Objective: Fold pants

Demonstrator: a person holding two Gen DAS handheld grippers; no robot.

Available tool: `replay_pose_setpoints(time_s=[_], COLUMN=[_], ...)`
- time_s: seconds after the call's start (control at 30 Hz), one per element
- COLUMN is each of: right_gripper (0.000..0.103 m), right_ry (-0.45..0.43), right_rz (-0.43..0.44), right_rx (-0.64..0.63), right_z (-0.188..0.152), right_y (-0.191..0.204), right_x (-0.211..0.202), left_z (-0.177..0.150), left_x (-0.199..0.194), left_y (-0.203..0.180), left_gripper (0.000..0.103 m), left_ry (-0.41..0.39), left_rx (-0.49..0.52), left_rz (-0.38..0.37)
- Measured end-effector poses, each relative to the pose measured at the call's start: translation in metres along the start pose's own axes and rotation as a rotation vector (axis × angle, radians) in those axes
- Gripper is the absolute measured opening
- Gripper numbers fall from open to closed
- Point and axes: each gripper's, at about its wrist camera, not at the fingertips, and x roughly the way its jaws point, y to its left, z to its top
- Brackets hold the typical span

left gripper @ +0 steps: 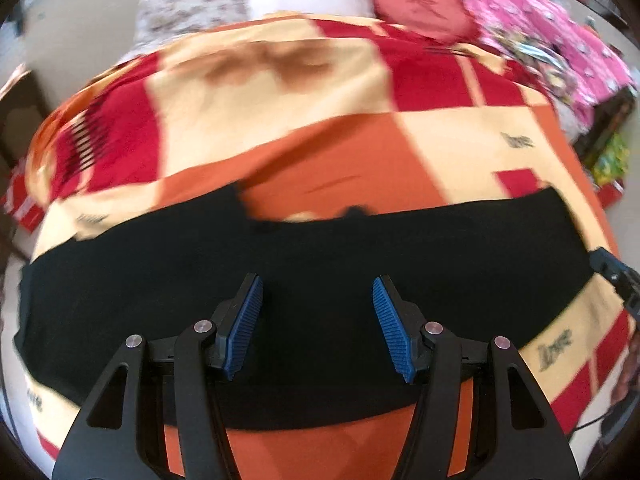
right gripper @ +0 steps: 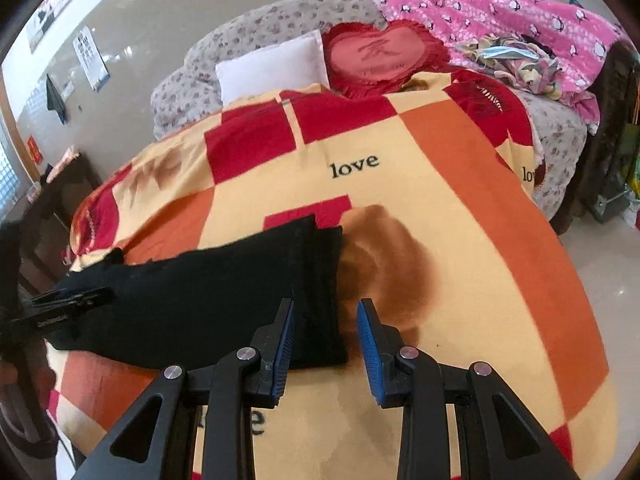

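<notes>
The left hand-held gripper (left gripper: 318, 322) hangs with jaws apart and empty over black pants (left gripper: 320, 248) lying in a band across the checked bedspread (left gripper: 360, 132); a heart-shaped cushion (left gripper: 420, 8) lies beyond.

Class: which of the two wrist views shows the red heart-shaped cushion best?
The right wrist view: the heart cushion is sharp and whole beside the white pillow. The left wrist view shows it blurred near the top edge.
</notes>
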Motion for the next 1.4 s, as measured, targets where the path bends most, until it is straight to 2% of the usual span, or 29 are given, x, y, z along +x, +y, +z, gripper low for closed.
replay_pose_setpoints(time_s=[0.17,0.27,0.3,0.33,0.37,0.43,0.53,0.67,0.73,0.8,0.87,0.9,0.97,1.03,1.13,1.23,1.4], right_gripper=[0.03,0.029,0.026,0.012,0.008,0.007,0.007,0.007,0.007,0.012,0.033,0.035,0.037,0.038,0.039,0.039,0.04], right_ry=[-0.03,0.024,0.055,0.064,0.066,0.062,0.001,0.059,0.05,0.044,0.025,0.023,0.035,0.064,0.059,0.069,0.041], right_rz=[0.055,0.043,0.047,0.053,0.069,0.093,0.09,0.046,0.07,0.099,0.054,0.046,0.078,0.119,0.132,0.171,0.218], right_rx=[-0.071,-0.085,-0.08,-0.076,-0.072,-0.068,-0.06,-0.049,-0.009,0.016,0.003,0.011,0.051,0.072,0.056,0.066,0.066], right_z=[0.021,0.035,0.037,0.039,0.04,0.042,0.047,0.037,0.035,0.036,0.032,0.027,0.019,0.008,0.0,-0.004,-0.008], right_y=[0.021,0.024,0.022,0.02,0.018,0.015,0.008,0.008,0.003,-0.005,-0.011,-0.016,-0.024,-0.028,-0.025,-0.023,-0.017], right_x=[0.016,0.051,0.064,0.071,0.075,0.069,0.045,0.063,0.063,0.048,0.029,0.021,0.016,0.017,0.018,0.024,0.026], left_z=[0.019,0.026,0.027,0.028,0.028,0.031,0.032,0.036,0.039,0.043,0.049,0.054,0.063,0.07,0.078,0.081,0.086], left_x=[0.005,0.005,0.004,0.005,0.004,0.006,0.004,0.003,0.005,0.008,0.012,0.014,0.022,0.032,0.052,0.063,0.074], left_y=[-0.042,-0.053,-0.054,-0.054,-0.053,-0.052,-0.053,-0.06,-0.067,-0.076,-0.085,-0.091,-0.104,-0.116,-0.141,-0.158,-0.184], left_gripper=[0.057,0.057,0.057,0.057,0.057,0.057,0.057,0.057,0.057,0.057,0.057,0.058,0.073,0.073,0.073,0.073,0.073], left_ry=[-0.013,-0.017,-0.019,-0.021,-0.022,-0.019,-0.027,-0.038,-0.034,-0.024,-0.016,-0.015,-0.008,0.008,0.063,0.084,0.116], left_rx=[0.077,0.087,0.087,0.085,0.081,0.075,0.07,0.074,0.091,0.113,0.132,0.144,0.178,0.198,0.254,0.301,0.346], left_rz=[-0.03,-0.043,-0.043,-0.042,-0.039,-0.03,-0.024,-0.049,-0.087,-0.135,-0.183,-0.211,-0.267,-0.305,-0.348,-0.332,-0.361])
